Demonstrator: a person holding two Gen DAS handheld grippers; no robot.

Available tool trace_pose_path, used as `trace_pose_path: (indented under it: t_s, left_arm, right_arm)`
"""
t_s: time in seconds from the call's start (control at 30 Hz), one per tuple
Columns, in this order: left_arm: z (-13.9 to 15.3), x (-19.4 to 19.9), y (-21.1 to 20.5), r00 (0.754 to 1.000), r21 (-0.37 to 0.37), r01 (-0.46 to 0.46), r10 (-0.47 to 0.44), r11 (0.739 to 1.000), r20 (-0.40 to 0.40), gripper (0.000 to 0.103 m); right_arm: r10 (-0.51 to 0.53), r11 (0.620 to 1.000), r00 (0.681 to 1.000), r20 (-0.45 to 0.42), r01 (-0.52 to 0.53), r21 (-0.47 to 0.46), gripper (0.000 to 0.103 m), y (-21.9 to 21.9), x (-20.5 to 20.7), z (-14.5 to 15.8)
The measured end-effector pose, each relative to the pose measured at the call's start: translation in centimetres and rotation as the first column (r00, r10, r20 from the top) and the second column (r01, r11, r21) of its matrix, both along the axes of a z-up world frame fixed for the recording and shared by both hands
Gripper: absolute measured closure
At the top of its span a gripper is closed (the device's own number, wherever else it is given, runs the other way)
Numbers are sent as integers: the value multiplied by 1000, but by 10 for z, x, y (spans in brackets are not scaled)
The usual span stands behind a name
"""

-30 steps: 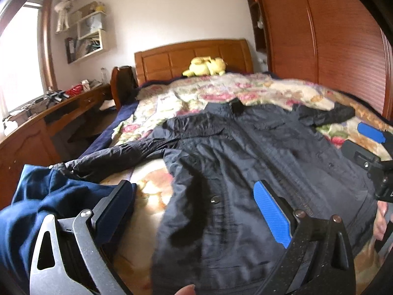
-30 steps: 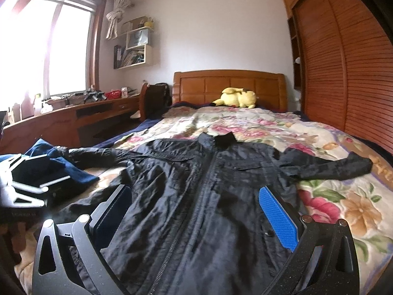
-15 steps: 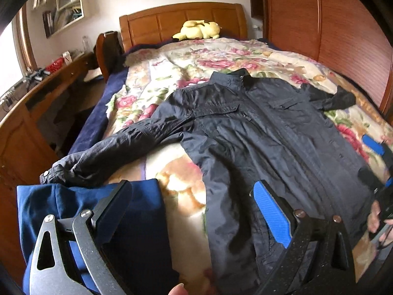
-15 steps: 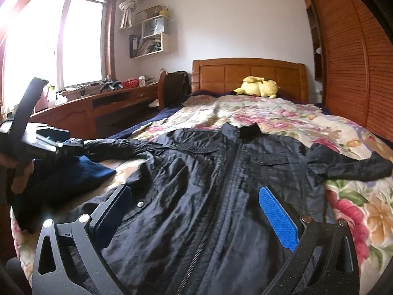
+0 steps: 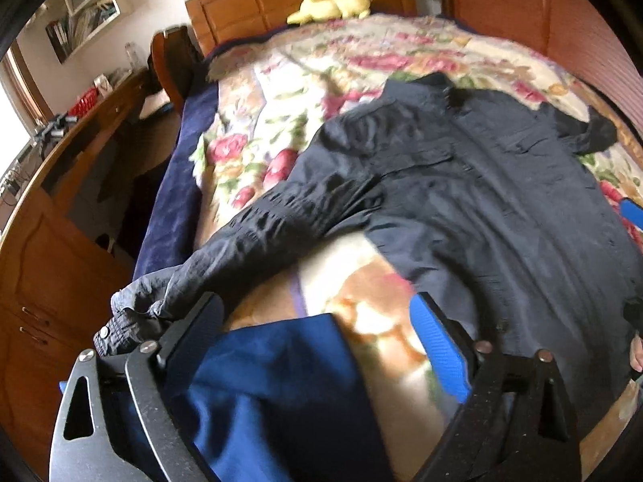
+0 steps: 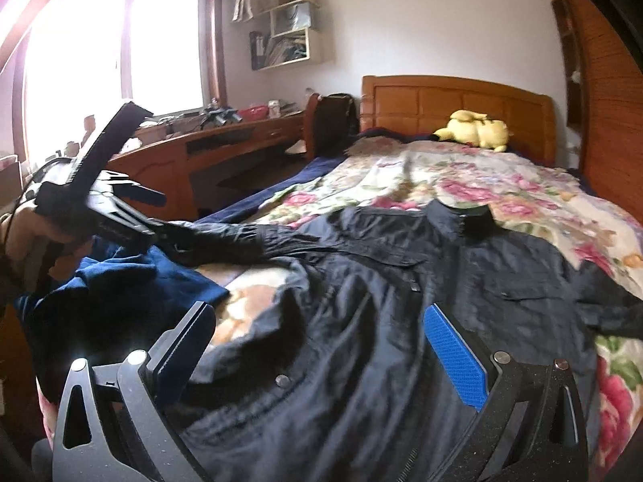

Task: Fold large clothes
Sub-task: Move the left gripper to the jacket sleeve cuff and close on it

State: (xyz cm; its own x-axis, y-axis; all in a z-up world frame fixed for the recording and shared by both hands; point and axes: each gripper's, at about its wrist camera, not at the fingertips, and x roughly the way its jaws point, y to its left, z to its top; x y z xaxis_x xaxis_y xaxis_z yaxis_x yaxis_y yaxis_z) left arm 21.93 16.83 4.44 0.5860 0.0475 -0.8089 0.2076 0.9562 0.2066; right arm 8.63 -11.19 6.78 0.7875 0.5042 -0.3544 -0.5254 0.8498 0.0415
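Since the earlier frame, the left gripper [image 5: 317, 337] had swung away from the jacket's body toward its outstretched sleeve, and its jaws had just been closing a little with nothing pinched between them; they stood wide and released. Just beyond its left finger lay the sleeve cuff [image 5: 128, 313], crumpled at the bed's edge, while blue cloth [image 5: 265, 389] filled the gap under the jaws. Motion blur smeared most of this view, so the cuff's snap and the seams were hard to make out.

Ahead of the right gripper [image 6: 317, 345], also released, the dark jacket [image 6: 402, 301] spread front-up across the floral bedspread [image 6: 462, 176], collar away from the fingers. Its hem was hidden under the gripper's frame, and the far sleeve ran off the right border. Left of the fingers, a hand [image 6: 24, 237] gripping the other tool was partly cut off.

Bare bedspread stayed open beyond the collar up to the headboard [image 6: 454, 100], where a yellow plush toy [image 6: 478, 128] lay. No writing could be read anywhere.
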Motion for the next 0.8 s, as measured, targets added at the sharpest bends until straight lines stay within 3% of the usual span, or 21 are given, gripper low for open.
trace_pose_path:
  t_s: [0.17,0.3,0.47,0.73,0.8]
  left_arm:
    - [-27,42,17,996,102,-14,23,995,-90,17]
    - [-47,75,33,987,176,-10,38,984,-156,18]
    - [-71,105,53,977,257,-29,82,966,-198,21]
    - [-99,118,73,965,308,-19,97,951,-242,34]
    - [-108,118,77,963,334,-18,106,943,-247,42]
  right_arm:
    - [38,999,999,-30,-39,-23,0,10,22,-6]
    - [66,997,995,-76,-68,-29,0,21,47,7]
    - [73,997,994,-83,-75,-14,0,17,59,1]
    - [65,997,994,-91,-68,-30,0,18,65,-8]
    - [66,997,994,-86,-68,-23,0,17,64,-8]
